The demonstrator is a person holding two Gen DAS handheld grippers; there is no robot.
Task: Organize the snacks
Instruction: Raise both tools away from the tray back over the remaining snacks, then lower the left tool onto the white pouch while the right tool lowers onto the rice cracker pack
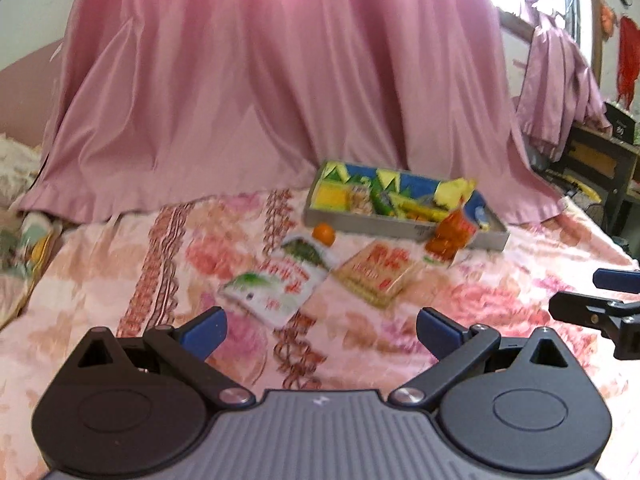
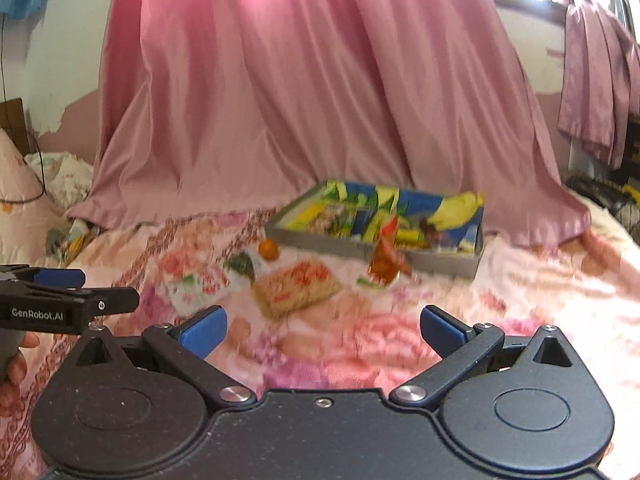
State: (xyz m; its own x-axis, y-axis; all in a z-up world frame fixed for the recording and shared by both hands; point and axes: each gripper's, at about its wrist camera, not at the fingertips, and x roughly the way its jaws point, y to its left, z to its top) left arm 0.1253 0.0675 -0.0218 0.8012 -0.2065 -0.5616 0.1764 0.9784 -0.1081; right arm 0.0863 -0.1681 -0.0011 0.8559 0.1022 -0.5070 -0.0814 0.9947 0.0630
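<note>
A grey shallow box (image 1: 372, 224) (image 2: 320, 242) with a blue, yellow and green lining holds several snack packets at the back of the bed. In front of it lie a white and green packet (image 1: 276, 284) (image 2: 200, 286), a tan packet with red print (image 1: 378, 272) (image 2: 296, 286), a small orange (image 1: 323, 233) (image 2: 268, 249) and a red-orange bag (image 1: 450, 236) (image 2: 386, 260) leaning on the box wall. My left gripper (image 1: 320, 334) is open and empty, well short of the packets. My right gripper (image 2: 322, 334) is also open and empty.
A floral pink bedspread (image 1: 500, 300) (image 2: 540, 300) covers the bed. A pink curtain (image 1: 260, 80) (image 2: 300, 80) drapes onto it behind the box. Pillows lie at the far left. Dark furniture (image 1: 596, 160) stands at the right. A hand (image 2: 16, 364) holds the left gripper.
</note>
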